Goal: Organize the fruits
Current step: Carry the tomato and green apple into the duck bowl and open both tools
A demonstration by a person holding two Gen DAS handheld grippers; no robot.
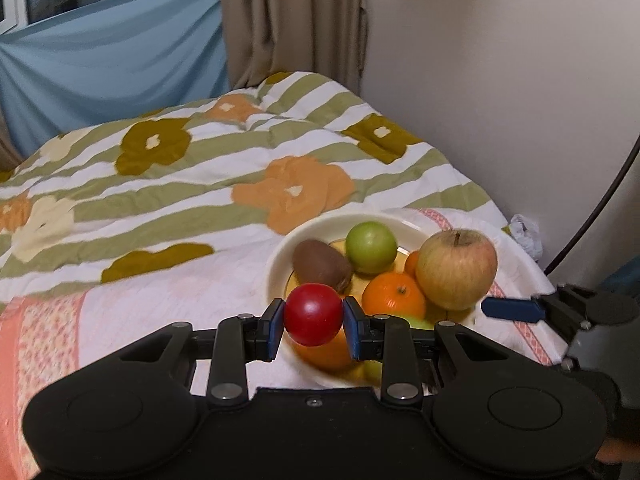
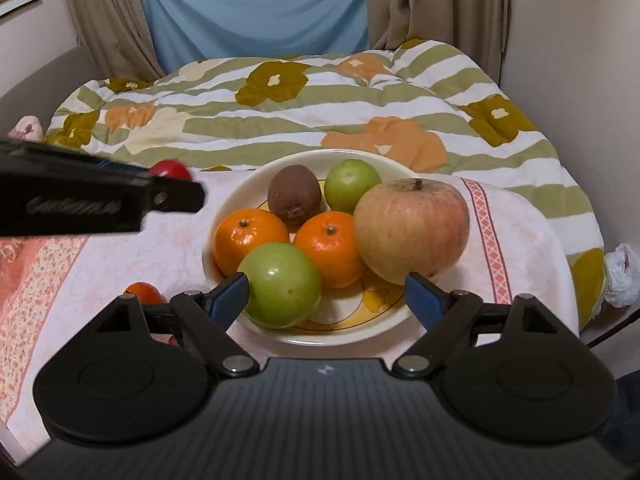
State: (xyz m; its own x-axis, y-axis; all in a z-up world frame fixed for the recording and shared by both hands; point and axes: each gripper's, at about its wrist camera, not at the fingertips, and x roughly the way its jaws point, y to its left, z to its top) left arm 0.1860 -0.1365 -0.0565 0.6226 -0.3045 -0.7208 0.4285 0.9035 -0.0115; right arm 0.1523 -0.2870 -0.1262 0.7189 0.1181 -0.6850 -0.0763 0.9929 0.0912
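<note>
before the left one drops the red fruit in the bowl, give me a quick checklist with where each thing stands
1. Grip on the red fruit: ok, the left hand-held gripper has a pad on each side of it.
2. Fruit over the bowl: cannot tell; the left view puts it at the near rim, the right view beside the bowl.
3. Free spot in the bowl: not ok, the big apple, two oranges, kiwi and two green fruits nearly fill it.
4. Right hand-held gripper out of the way: not ok, it is open and empty at the bowl's front rim.
5. Stray fruit left outside: not ok, a small orange one lies on the cloth.
</note>
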